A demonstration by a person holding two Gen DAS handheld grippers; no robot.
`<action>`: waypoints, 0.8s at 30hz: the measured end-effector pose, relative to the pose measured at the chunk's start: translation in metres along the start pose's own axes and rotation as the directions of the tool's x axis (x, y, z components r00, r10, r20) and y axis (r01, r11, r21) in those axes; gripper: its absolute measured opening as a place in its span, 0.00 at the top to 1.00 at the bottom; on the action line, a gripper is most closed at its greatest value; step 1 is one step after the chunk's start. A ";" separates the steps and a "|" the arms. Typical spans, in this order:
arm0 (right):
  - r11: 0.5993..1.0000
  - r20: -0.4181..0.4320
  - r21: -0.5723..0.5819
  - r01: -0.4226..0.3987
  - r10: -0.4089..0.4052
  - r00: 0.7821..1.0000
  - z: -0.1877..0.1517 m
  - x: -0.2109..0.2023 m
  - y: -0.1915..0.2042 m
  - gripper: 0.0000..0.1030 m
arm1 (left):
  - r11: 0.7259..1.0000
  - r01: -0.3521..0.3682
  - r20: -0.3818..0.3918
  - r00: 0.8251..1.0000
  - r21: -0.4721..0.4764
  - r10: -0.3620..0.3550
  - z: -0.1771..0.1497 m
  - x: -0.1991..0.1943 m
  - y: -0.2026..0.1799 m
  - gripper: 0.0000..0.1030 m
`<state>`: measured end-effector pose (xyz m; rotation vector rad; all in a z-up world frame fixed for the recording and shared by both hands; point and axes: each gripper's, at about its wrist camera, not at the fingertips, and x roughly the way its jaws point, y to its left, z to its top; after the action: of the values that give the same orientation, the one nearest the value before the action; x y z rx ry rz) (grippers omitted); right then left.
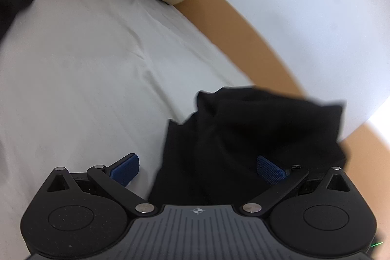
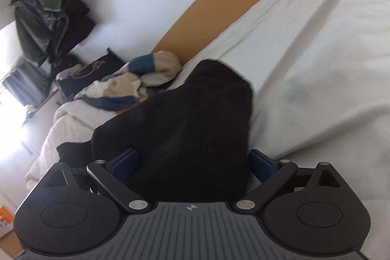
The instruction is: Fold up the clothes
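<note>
Left wrist view: black garment (image 1: 256, 138) bunched between the spread fingers of left gripper (image 1: 197, 168), cloth reaching past the right pad, white bed sheet (image 1: 85, 65) below and left. Right gripper (image 2: 192, 163) likewise spread wide, same dark cloth (image 2: 185, 128) lying between pads, not pinched. Striped clothes pile (image 2: 126, 82) ahead-left. Likely a regrasp within a fold; stage unclear. Next calls for closing on an edge, not bulk.

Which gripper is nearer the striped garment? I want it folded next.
Cannot tell. Both the left gripper and right gripper straddle black cloth; striped garment lies ahead of each.
</note>
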<state>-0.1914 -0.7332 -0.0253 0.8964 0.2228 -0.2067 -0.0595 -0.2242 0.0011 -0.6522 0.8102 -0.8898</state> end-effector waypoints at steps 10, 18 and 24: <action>0.998 -0.009 0.026 -0.053 0.053 0.999 0.007 0.012 -0.001 0.05 | 0.995 0.014 -0.092 0.996 0.096 -0.005 -0.005 0.014 -0.018 0.00; 0.996 -0.036 0.040 -0.078 0.079 0.996 0.013 0.012 -0.002 0.48 | 0.992 -0.009 -0.074 0.997 0.129 0.018 -0.021 0.030 -0.028 0.17; 0.993 0.060 -0.096 -0.073 0.079 0.995 0.012 -0.003 0.029 0.63 | 0.992 0.125 -0.082 0.989 -0.006 -0.125 -0.019 0.025 -0.018 0.45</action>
<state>-0.1855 -0.7250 0.0046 0.8024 0.1375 -0.1528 -0.0737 -0.2574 -0.0032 -0.6767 0.8503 -1.0353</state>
